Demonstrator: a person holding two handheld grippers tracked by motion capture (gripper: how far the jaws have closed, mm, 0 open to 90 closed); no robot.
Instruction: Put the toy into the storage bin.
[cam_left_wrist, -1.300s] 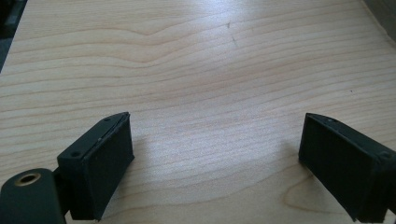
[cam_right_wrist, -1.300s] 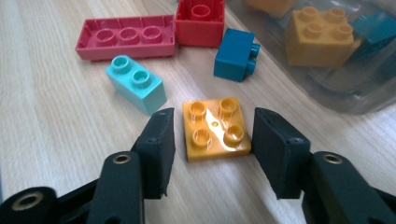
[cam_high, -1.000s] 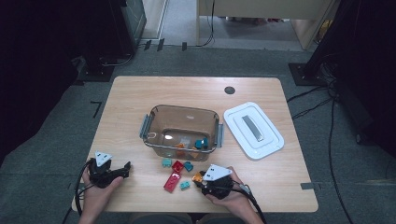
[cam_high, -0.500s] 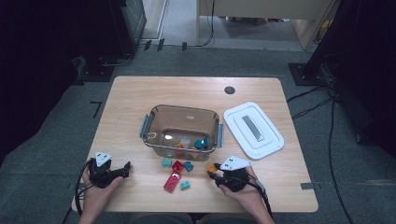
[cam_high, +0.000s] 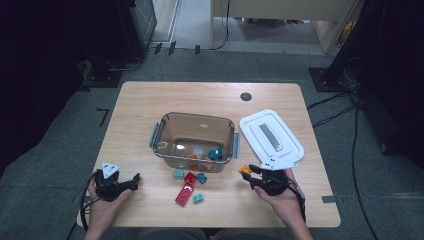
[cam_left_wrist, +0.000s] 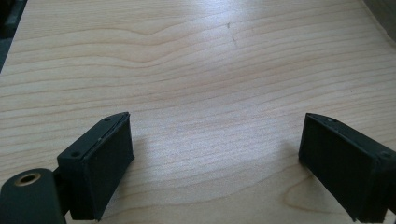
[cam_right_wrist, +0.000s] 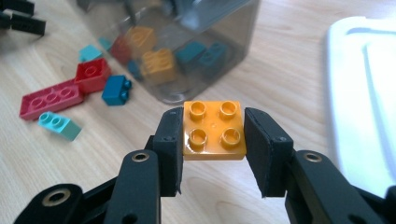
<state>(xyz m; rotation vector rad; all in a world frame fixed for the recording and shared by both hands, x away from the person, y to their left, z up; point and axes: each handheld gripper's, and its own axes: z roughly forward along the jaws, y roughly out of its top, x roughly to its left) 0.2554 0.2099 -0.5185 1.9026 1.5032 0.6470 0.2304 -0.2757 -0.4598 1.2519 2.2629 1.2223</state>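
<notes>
An orange four-stud brick (cam_right_wrist: 214, 129) sits clamped between the pads of my right gripper (cam_right_wrist: 214, 140), lifted off the table; from above the orange brick (cam_high: 245, 170) and right gripper (cam_high: 251, 173) hang just right of the clear brown bin (cam_high: 194, 141). The bin holds several bricks in orange, teal and red. Loose on the table in front of the bin lie a long red brick (cam_high: 184, 194), a red square brick (cam_high: 190, 178) and teal bricks (cam_high: 199, 198). My left gripper (cam_high: 131, 182) rests at the table's near left, open, its jaws (cam_left_wrist: 215, 163) wide over bare wood.
The bin's white lid (cam_high: 270, 138) lies flat to the right of the bin, close behind my right hand. A dark round grommet (cam_high: 245, 96) sits near the table's far edge. Cables and dark equipment stand on the floor beyond.
My right gripper has carried the orange brick up and to the right, from the loose bricks in front of the bin to its right corner. The left gripper has stayed put.
</notes>
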